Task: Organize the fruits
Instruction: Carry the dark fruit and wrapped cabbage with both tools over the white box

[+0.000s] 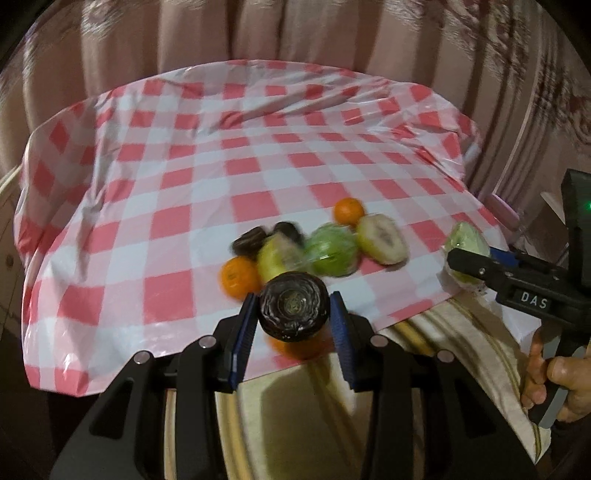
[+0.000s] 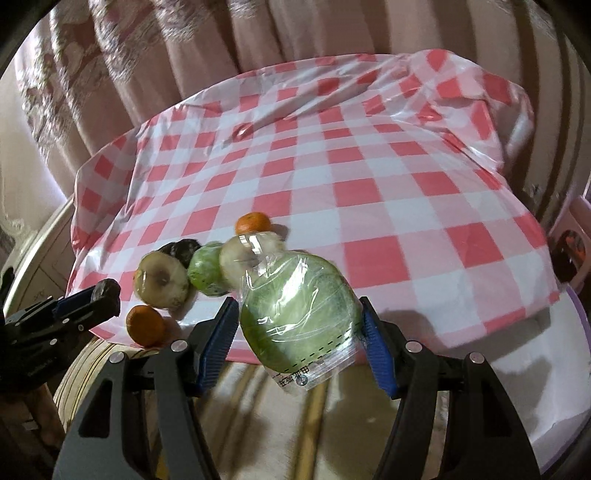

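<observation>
The checked cloth takes up most of both views, pink and white plastic draped over the table, with curtains behind it. The fruit is all bunched near the front edge.

My right claw is clamped on a green fruit in a clear bag. Both blue pads press its sides, and the bag's printed flap hangs out below. It's held up off the cloth at the front right.

My left claw has a dark fruit between its pads. They're spread to about its width, but there's a sliver of gap on each side in the blur, so I can't tell if it's actually gripped.

The rest of the pile sits on the cloth: another bagged green fruit, a pale cut one, a yellowish one, two small dark ones and three oranges. My hand shows at the right claw's handle.
</observation>
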The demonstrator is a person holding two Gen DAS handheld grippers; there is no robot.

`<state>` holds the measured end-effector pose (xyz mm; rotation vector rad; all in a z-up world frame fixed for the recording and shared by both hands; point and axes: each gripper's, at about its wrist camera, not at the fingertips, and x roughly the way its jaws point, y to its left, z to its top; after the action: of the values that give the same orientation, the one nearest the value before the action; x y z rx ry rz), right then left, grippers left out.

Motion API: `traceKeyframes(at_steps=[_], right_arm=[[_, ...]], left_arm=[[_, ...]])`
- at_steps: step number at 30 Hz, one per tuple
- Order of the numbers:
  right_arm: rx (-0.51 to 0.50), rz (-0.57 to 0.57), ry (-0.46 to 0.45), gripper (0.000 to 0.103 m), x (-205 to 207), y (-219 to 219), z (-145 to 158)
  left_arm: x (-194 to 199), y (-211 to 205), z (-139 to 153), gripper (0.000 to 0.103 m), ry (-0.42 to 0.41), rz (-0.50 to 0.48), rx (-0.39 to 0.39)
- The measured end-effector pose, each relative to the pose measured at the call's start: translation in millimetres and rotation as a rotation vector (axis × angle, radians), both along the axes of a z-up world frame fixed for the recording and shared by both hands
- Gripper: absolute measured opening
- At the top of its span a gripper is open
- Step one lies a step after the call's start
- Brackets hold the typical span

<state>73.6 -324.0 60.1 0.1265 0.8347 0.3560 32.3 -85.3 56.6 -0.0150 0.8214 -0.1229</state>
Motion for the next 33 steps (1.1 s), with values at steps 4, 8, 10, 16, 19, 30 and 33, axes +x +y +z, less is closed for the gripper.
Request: traceKeyframes(at_steps=[4, 8, 10, 16, 19, 30, 33], right_arm=[[0.025, -0.059, -0.003, 0.064, -6.3, -32.4, 0.4], [0.042, -0.123, 0.003, 0.064, -12.0, -65.7, -2.9], [0.046, -0.167, 0.013, 0.064, -14.9, -87.1, -8.1], [0.042, -0.300, 0.075, 0.064, -20.3, -151.5, -35.2], [0.028, -0.343, 0.129, 0.064, -24.3, -176.0, -56.4], [-0.052, -0.383, 0.333, 0.064, -39.0, -213.9, -136.8], [-0.090, -0.378, 0.380, 0.064, -40.2, -212.3, -154.4]], left_arm=[[6.9, -30.9, 5.4, 0.040, -0.003, -0.075, 0.014], [14.3, -70.4, 8.6, 0.040, -0.003, -0.163, 0.030], [19.0, -93.9, 8.6, 0.040, 0.000, -0.214, 0.043], [28.8, -163.7, 3.3, 0.040, 0.020, -0.375, 0.080], [35.3, -200.0, -5.2, 0.040, 0.047, -0.461, 0.103], [64.5, -314.1, -66.5, 0.040, 0.244, -0.736, 0.222], [70.9, -339.0, -91.1, 0.040, 0.311, -0.789, 0.285]])
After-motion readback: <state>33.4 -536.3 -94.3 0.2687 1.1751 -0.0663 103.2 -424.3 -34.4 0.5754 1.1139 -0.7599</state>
